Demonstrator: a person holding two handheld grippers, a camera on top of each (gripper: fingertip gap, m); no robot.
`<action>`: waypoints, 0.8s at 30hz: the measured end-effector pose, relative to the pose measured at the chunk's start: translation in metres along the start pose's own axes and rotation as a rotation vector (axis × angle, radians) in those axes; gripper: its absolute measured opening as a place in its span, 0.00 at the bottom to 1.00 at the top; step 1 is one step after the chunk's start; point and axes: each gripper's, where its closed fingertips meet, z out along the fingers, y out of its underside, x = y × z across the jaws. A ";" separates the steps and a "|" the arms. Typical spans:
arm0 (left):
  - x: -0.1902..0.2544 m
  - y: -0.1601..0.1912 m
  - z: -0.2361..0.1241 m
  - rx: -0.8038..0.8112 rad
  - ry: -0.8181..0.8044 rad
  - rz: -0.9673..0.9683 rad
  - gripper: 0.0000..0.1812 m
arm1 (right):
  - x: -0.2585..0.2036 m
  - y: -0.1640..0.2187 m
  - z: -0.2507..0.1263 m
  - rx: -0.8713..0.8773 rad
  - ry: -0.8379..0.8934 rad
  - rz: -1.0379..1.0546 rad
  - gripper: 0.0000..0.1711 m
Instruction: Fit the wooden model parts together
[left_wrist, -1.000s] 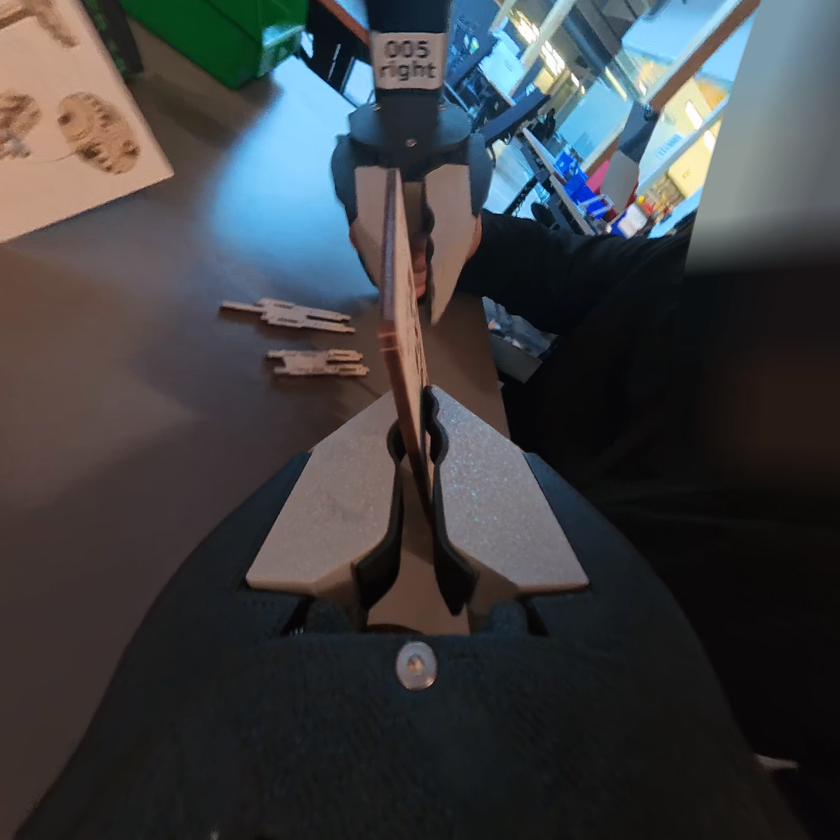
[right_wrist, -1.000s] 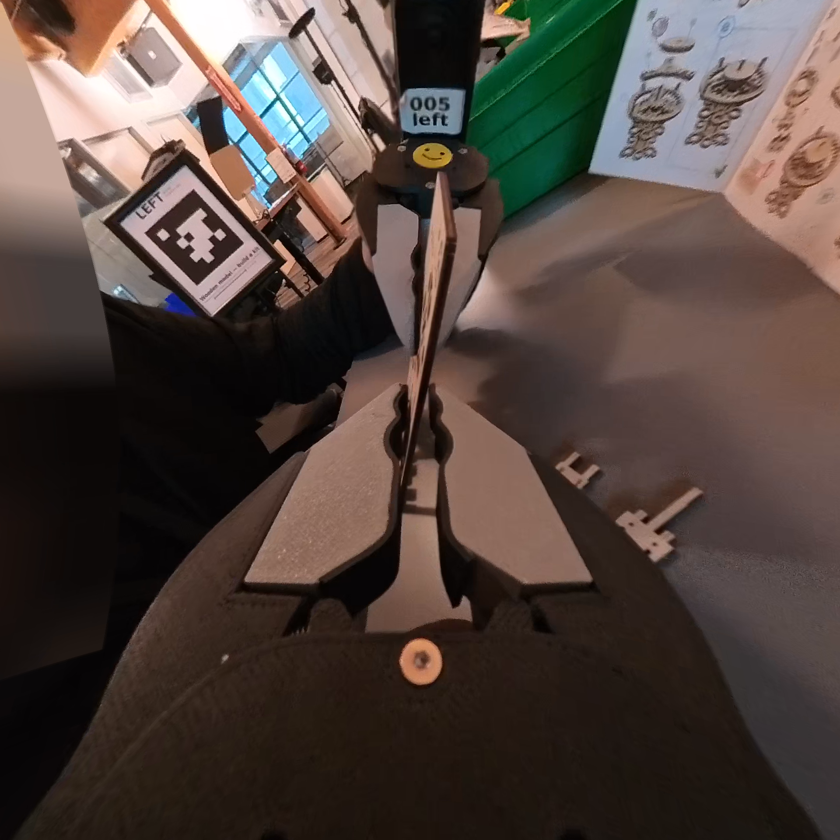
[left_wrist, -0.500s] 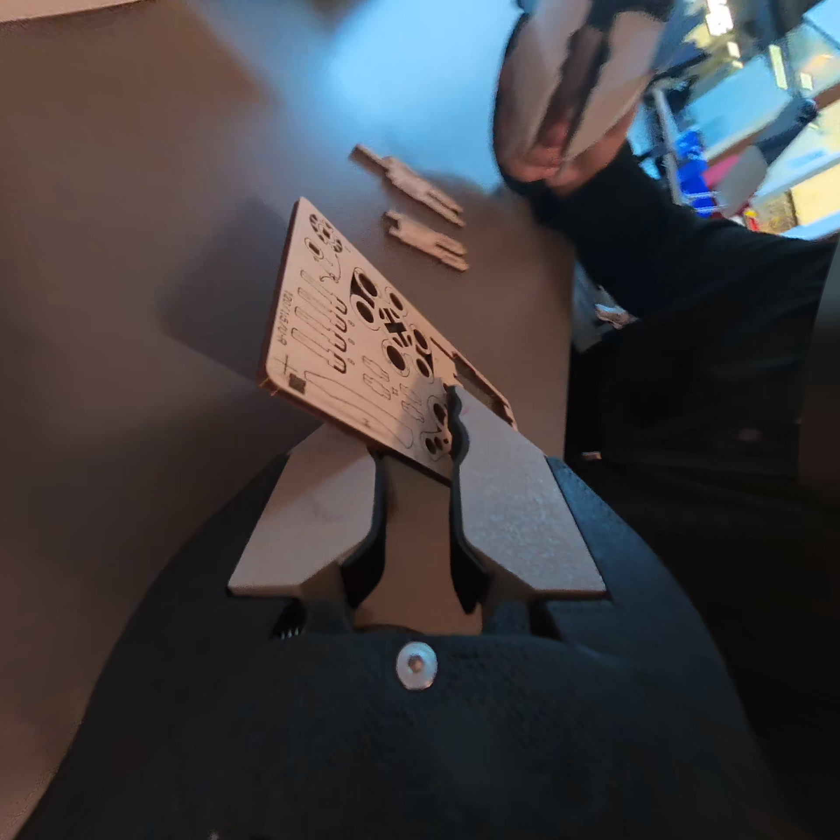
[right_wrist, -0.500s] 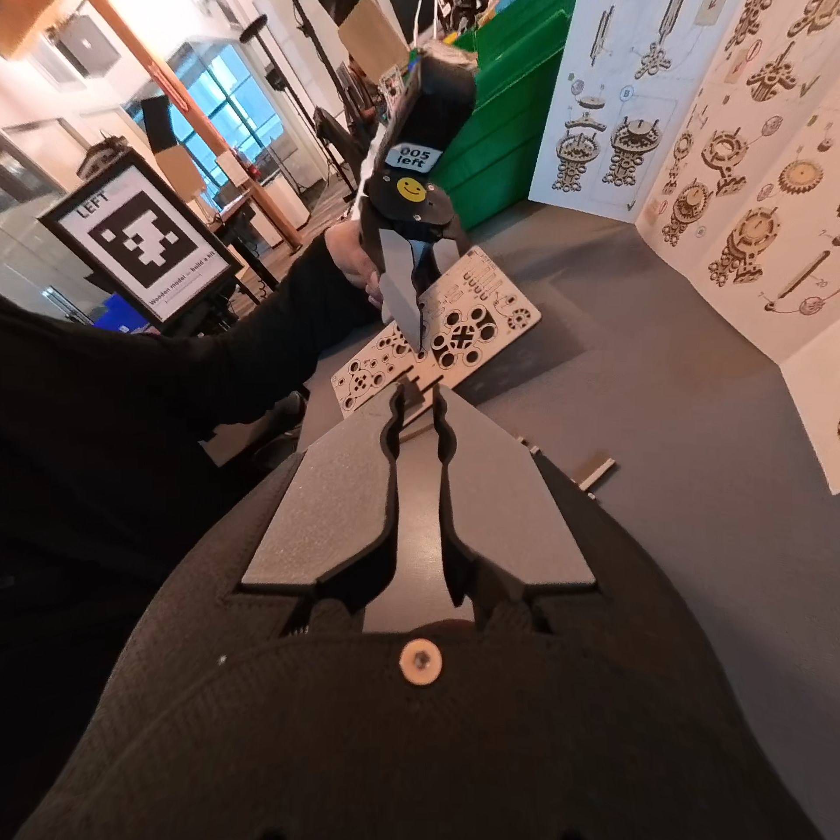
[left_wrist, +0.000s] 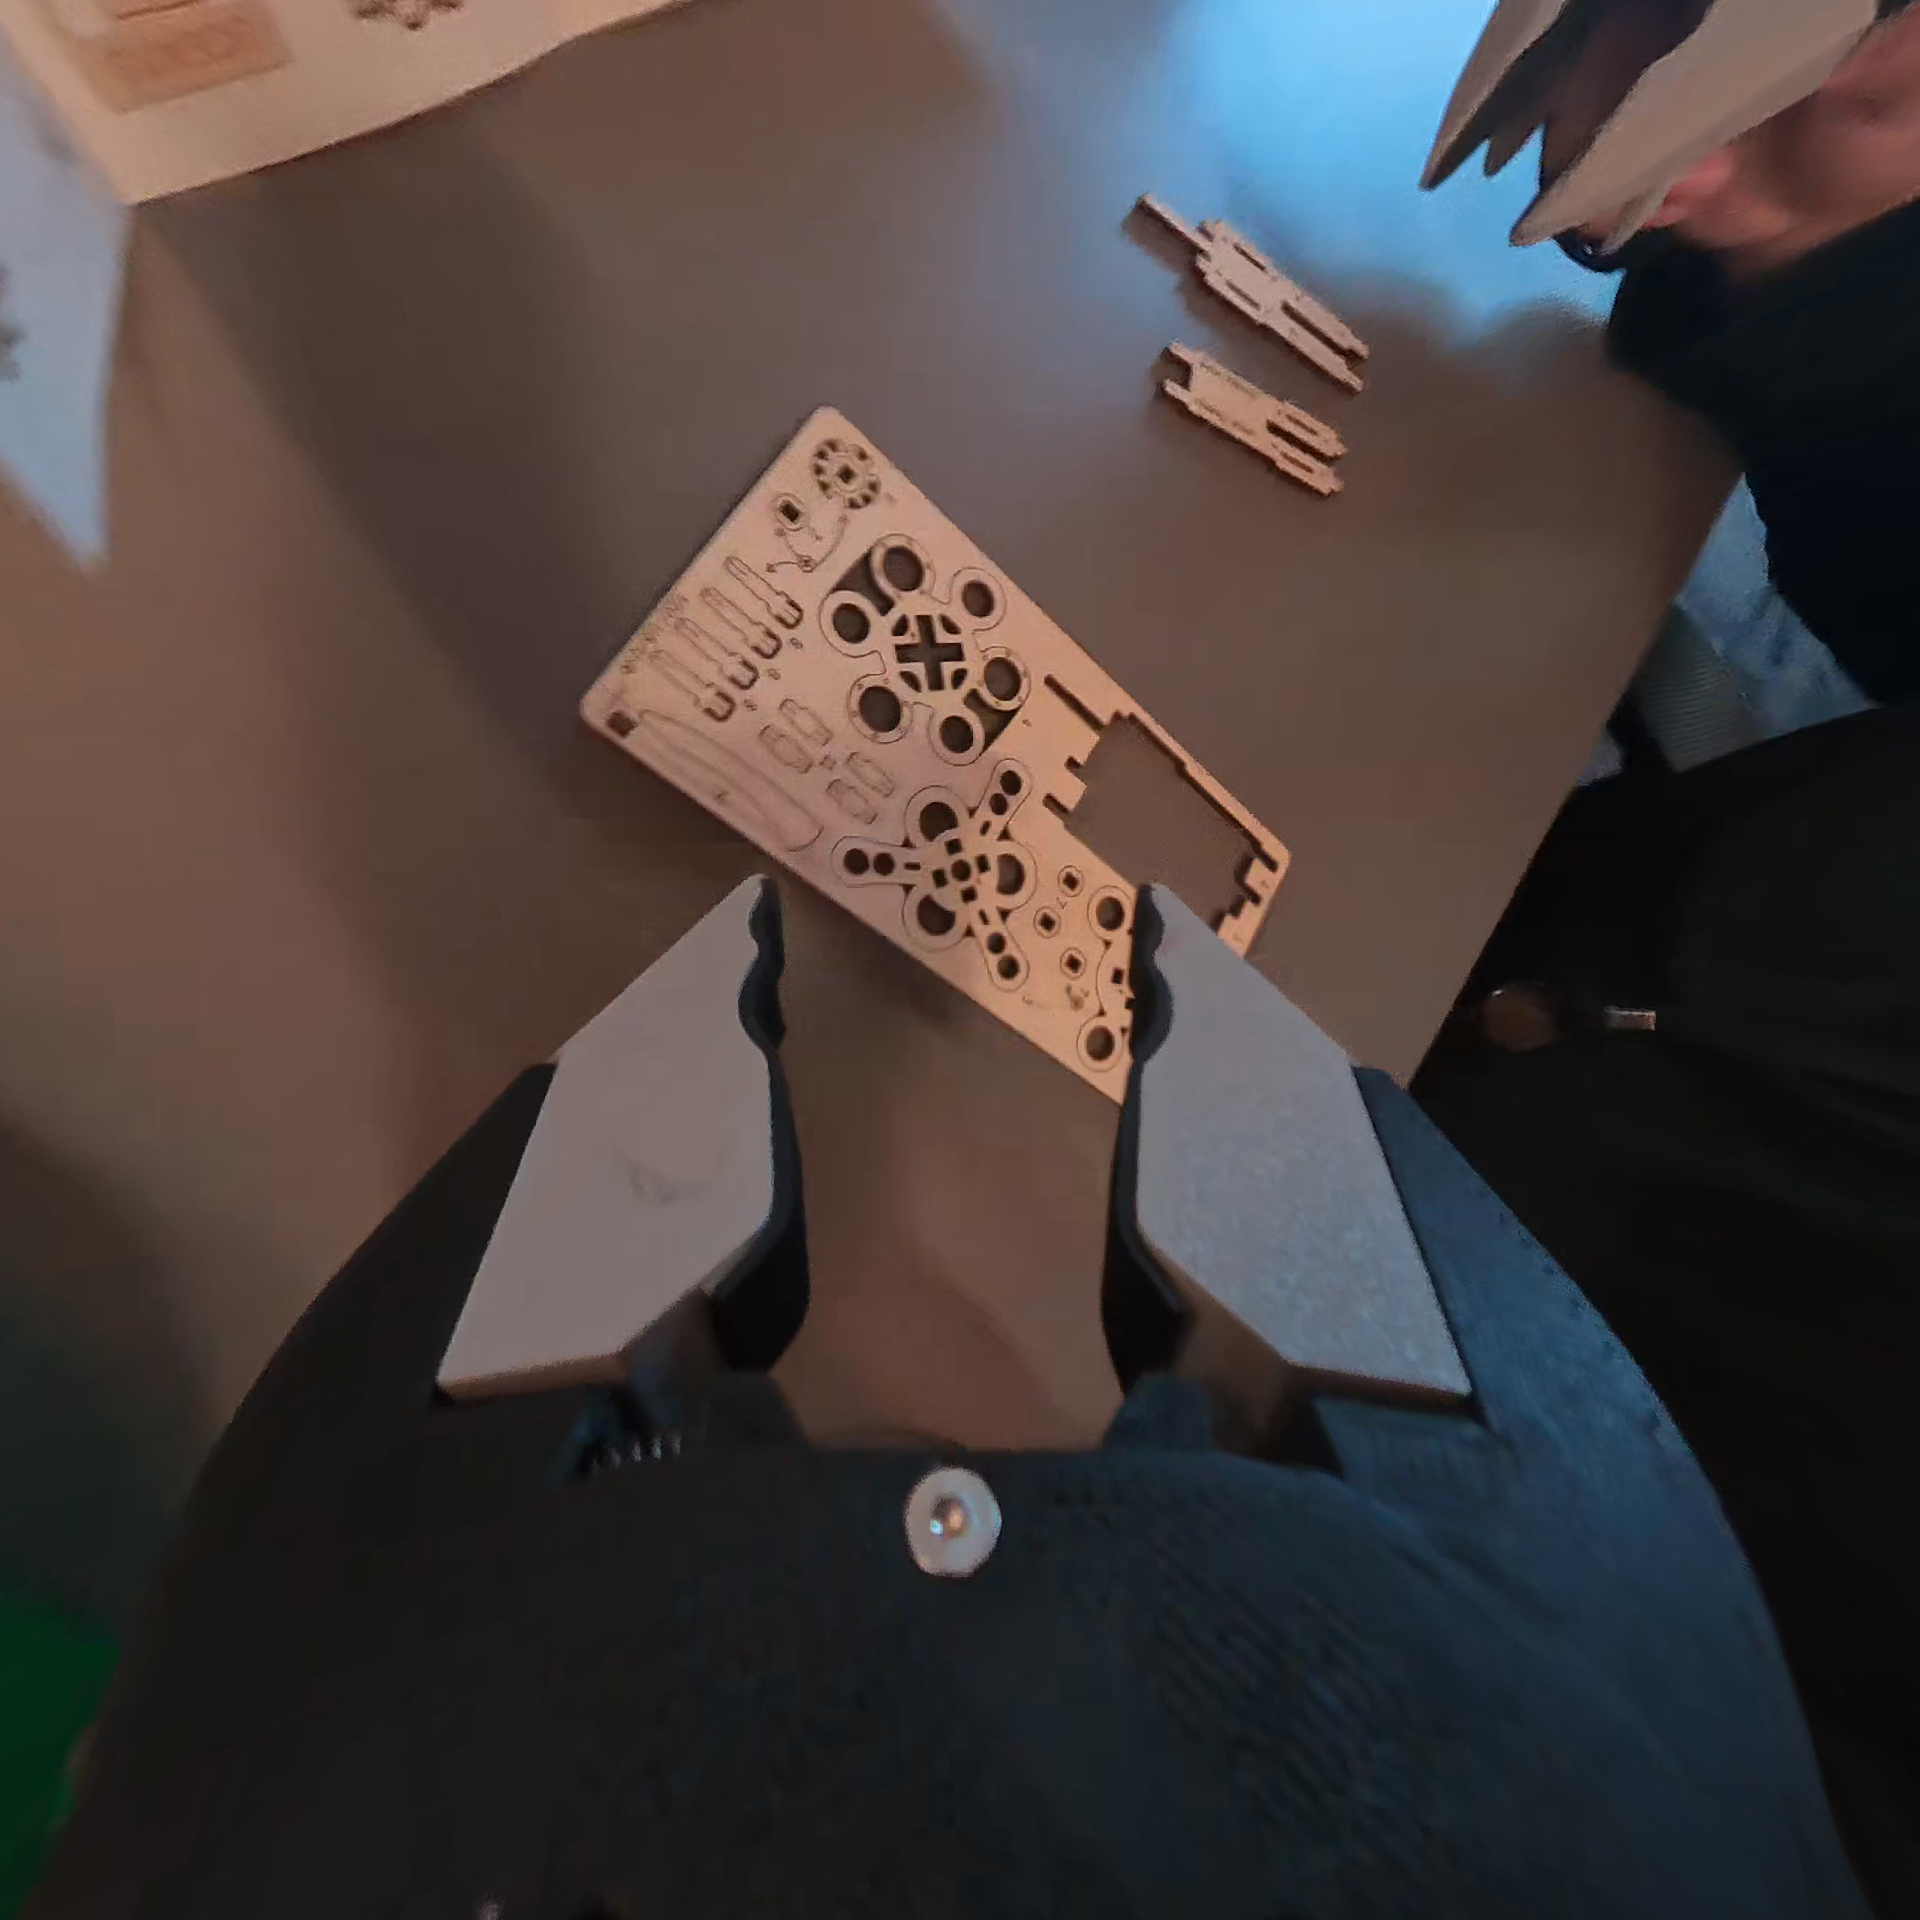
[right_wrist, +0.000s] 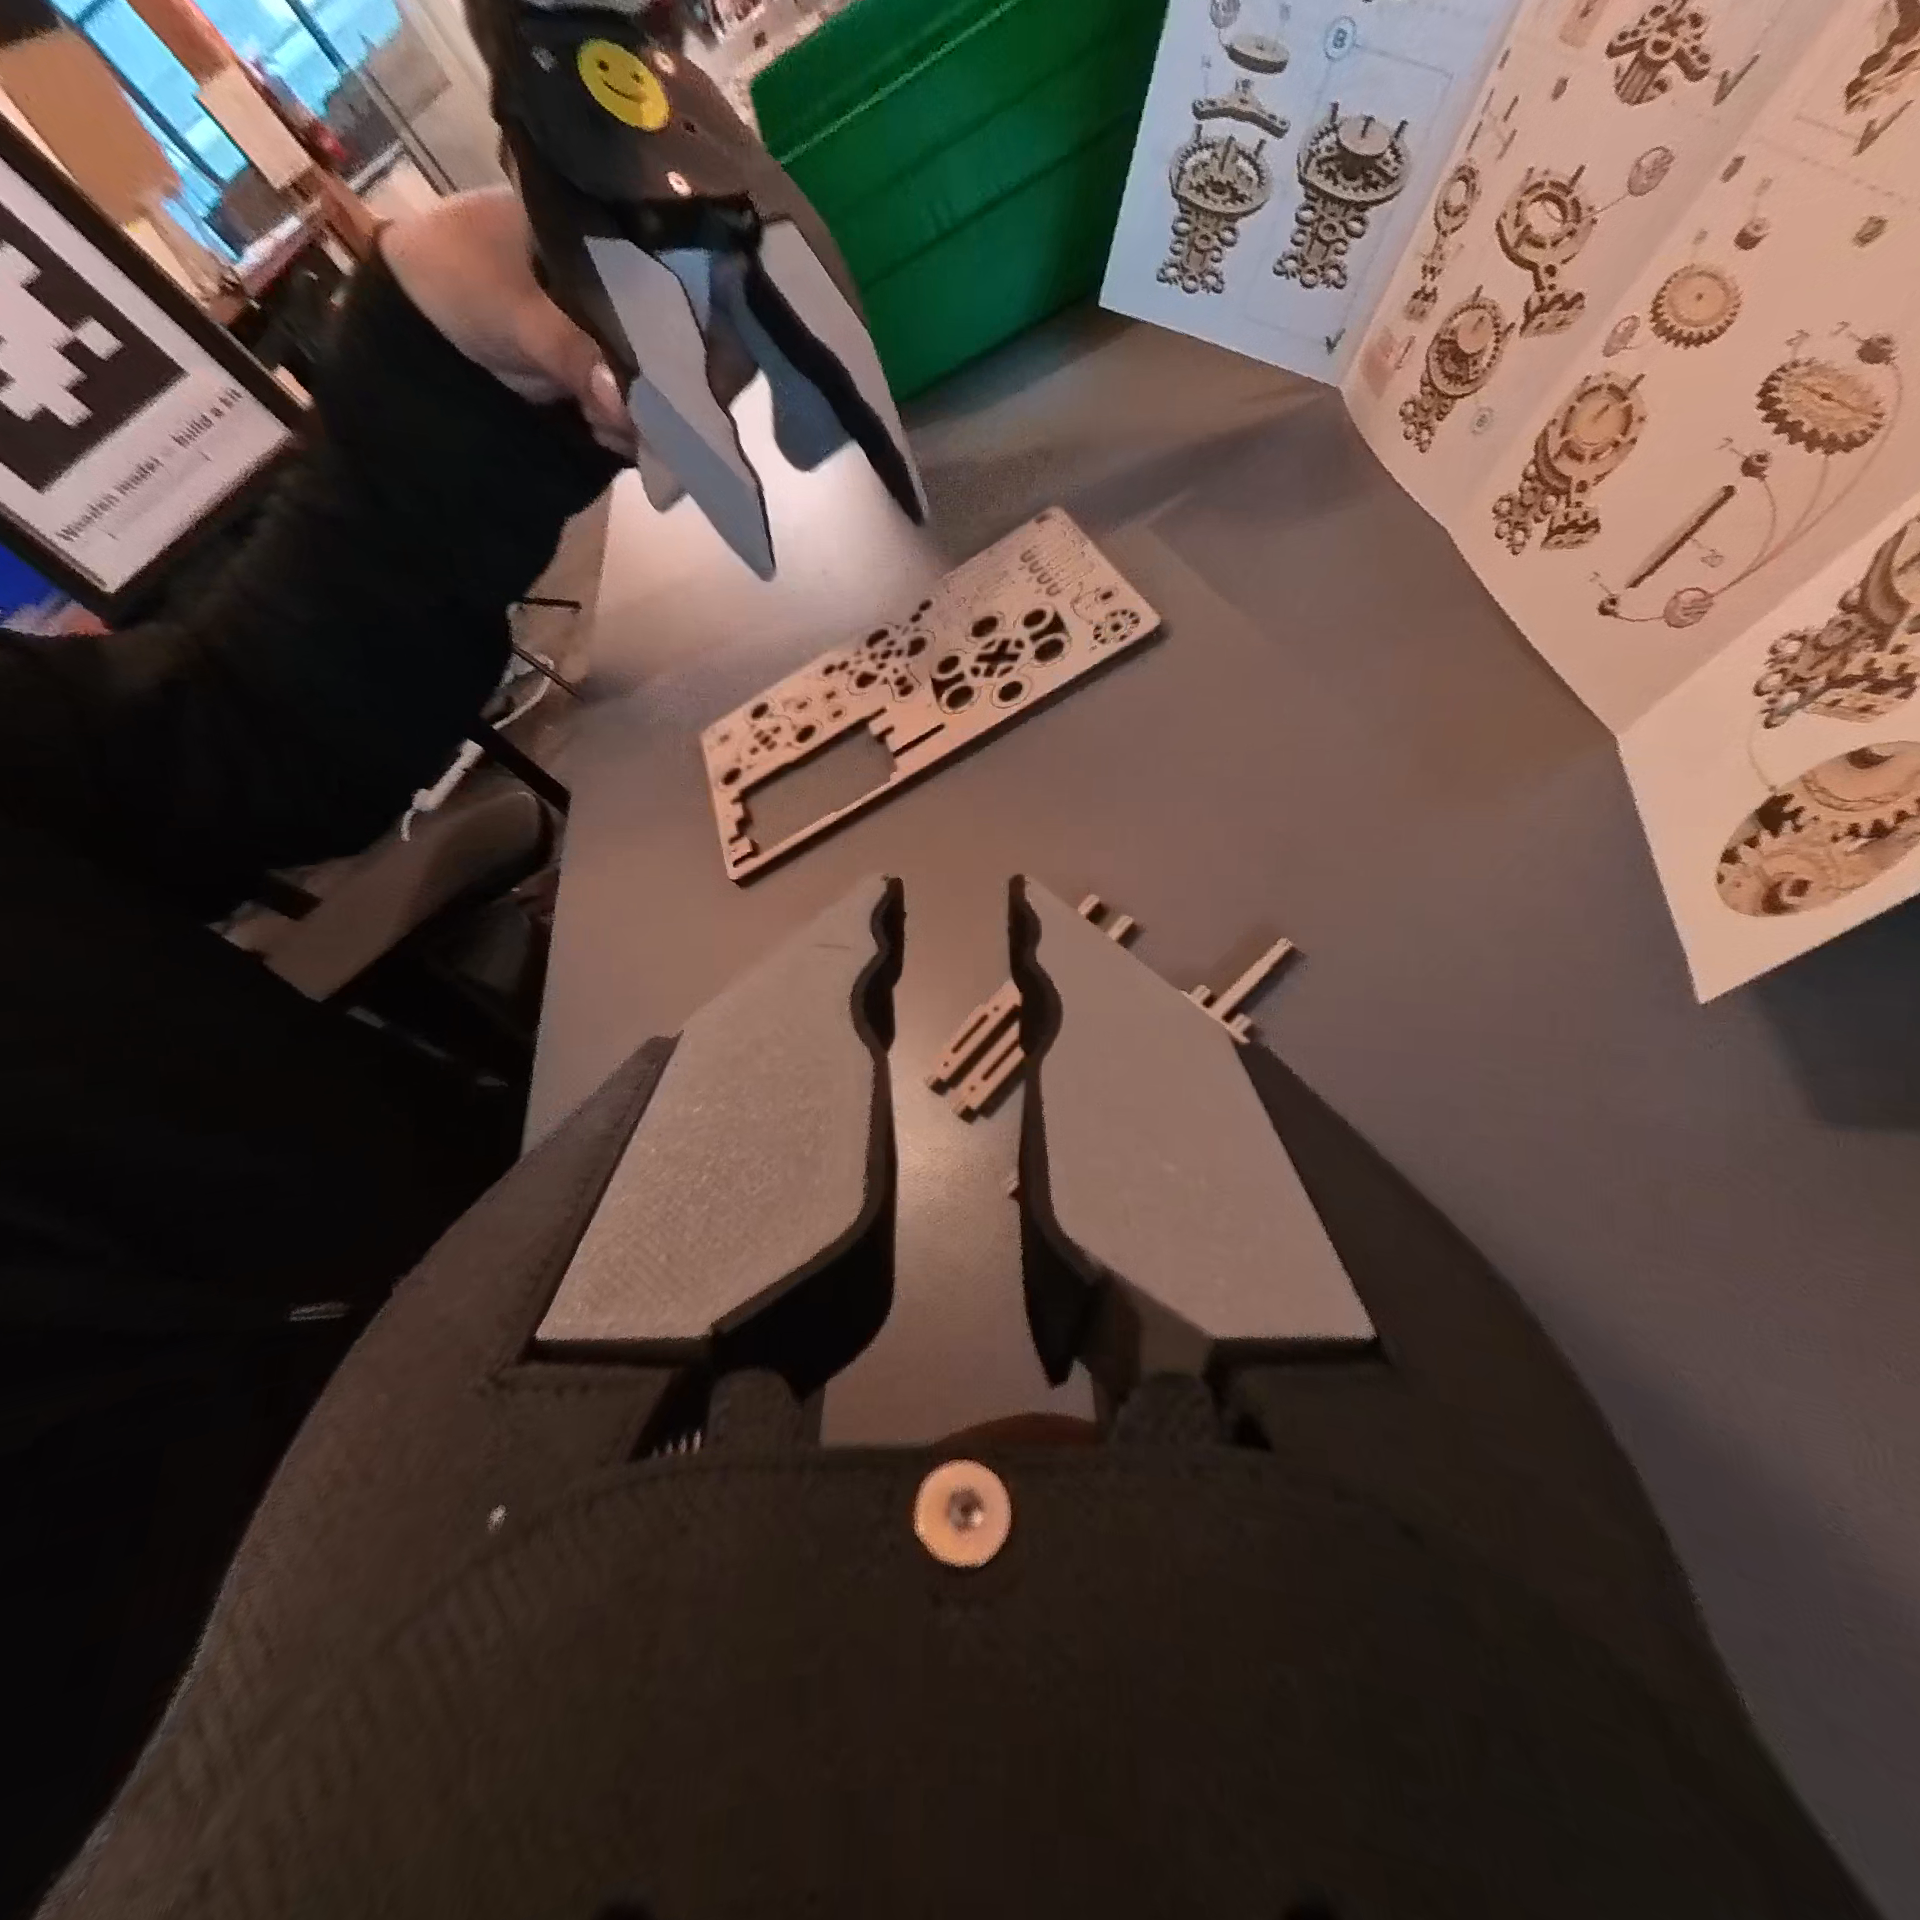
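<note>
Two loose wooden parts (left_wrist: 1252, 278) (left_wrist: 1254, 418) lie flat on the grey table (left_wrist: 416, 416), far right of the laser-cut wooden sheet (left_wrist: 935, 748), which lies flat too, held by nobody. The left gripper (left_wrist: 951, 935) hovers just above the sheet's near edge, claw wide apart and empty. The right gripper (right_wrist: 954, 914) hangs over the two parts, its claw narrowly parted, also empty.

By my read, no joint is made yet: the step in hand is picking up the first piece. The next move calls for the right gripper to drop onto one flat part and pinch its thin edges squarely, a tricky lift off a flat surface.

The right wrist view alone shows the folded instruction sheet (right_wrist: 1558, 364) standing far right, the green bin (right_wrist: 935, 187) and the framed marker card (right_wrist: 94, 395) far left. The left wrist view shows both loose parts unblocked, where the right wrist view half hides them behind its own fingers.
</note>
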 end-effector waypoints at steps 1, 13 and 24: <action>0.000 -0.001 -0.004 0.017 -0.009 -0.003 0.36 | 0.002 0.001 0.000 -0.009 0.017 -0.010 0.10; 0.073 -0.064 0.050 0.098 0.087 0.477 0.28 | 0.028 0.014 -0.008 -0.128 0.201 -0.110 0.13; 0.068 -0.088 0.085 0.188 0.090 0.615 0.23 | 0.017 0.049 0.026 -0.343 0.398 -0.307 0.15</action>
